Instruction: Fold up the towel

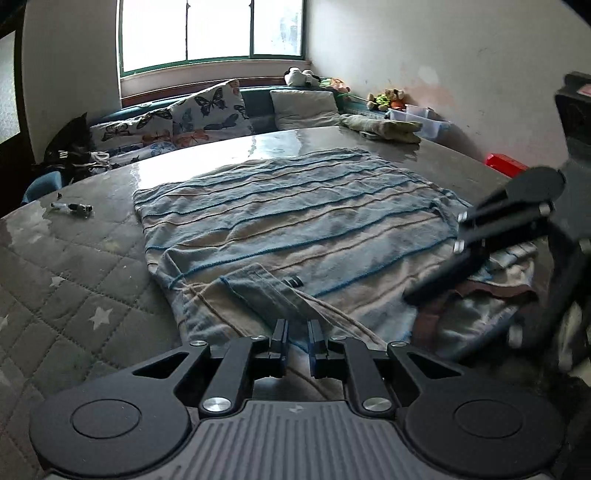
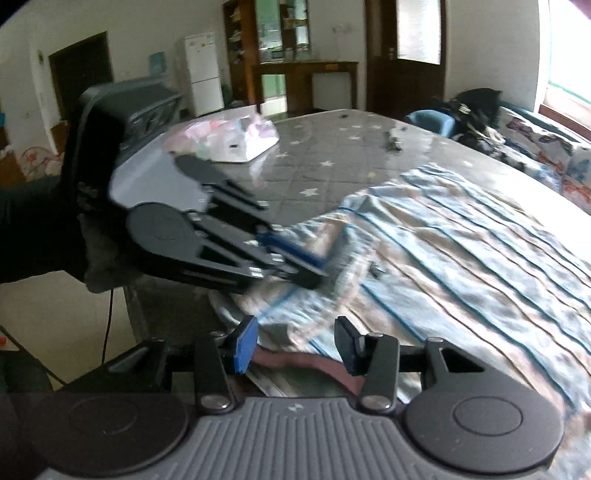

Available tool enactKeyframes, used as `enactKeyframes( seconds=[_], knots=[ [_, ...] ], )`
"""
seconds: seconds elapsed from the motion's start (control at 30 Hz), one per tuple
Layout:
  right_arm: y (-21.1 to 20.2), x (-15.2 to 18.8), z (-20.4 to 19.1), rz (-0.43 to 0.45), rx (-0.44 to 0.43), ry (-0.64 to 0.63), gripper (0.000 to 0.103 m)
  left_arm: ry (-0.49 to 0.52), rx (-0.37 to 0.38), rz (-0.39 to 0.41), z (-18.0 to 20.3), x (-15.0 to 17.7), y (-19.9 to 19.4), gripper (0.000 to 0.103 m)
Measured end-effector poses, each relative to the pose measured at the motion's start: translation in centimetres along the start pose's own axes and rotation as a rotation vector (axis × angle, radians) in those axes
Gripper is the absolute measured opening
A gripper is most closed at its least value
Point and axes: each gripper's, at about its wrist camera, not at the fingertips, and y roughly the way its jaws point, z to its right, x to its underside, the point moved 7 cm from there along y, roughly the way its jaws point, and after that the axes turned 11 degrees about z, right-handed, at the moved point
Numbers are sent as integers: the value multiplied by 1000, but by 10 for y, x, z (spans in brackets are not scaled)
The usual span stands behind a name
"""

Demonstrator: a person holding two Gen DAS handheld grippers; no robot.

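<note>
- I see the striped towel (image 1: 291,221) lying spread out on the grey quilted tabletop (image 1: 74,280). It is blue and tan, with thin blue lines across it.
- My left hand-held gripper (image 1: 298,341) sits low at the near edge of the towel. Its two blue-tipped fingers are close together, with a fold of the towel pinched between them.
- The near corner of the towel is turned over, and a small dark tag (image 1: 294,281) shows just past the fold.
- My right hand-held gripper (image 2: 295,341) is at the right near corner of the towel. Its fingers are apart, and bunched cloth lies between them. I cannot tell if they touch the cloth.
- In the right wrist view, the left hand-held gripper shows from the side, with its tips down on the towel. The picture is blurry there.
- A small dark pen-like thing (image 1: 72,208) lies on the tabletop, well apart from the towel, to its left.
- A crumpled green cloth (image 1: 384,127) lies at the far side of the tabletop.
- Butterfly pillows (image 1: 207,110) lean under the window (image 1: 214,33) behind the tabletop.
- A clear plastic bag (image 2: 229,140) sits on the far part of the tabletop in the right wrist view.
</note>
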Motion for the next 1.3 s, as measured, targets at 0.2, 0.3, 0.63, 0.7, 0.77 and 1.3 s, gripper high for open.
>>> enactKeyframes(
  seconds=[0.2,0.3,0.63,0.7,0.77,1.3],
  knots=[
    [-39,15,26,-10,131,46,48,80,60,21,23,2,-33,40],
    [-63,30,37,-27,204,71,49,151,88,22,38,6,-47,48],
    [-112,75,45,-101,336,63,52,295,113,-5,58,27,-48,48],
    [-116,82,44,-111,346,46,53,342,108,-1,63,32,-49,48],
    [-116,86,44,-116,354,34,53,375,107,9,66,34,-46,48],
    [-104,88,48,-88,395,-52,54,196,39,96,47,-9,-26,14]
  ],
)
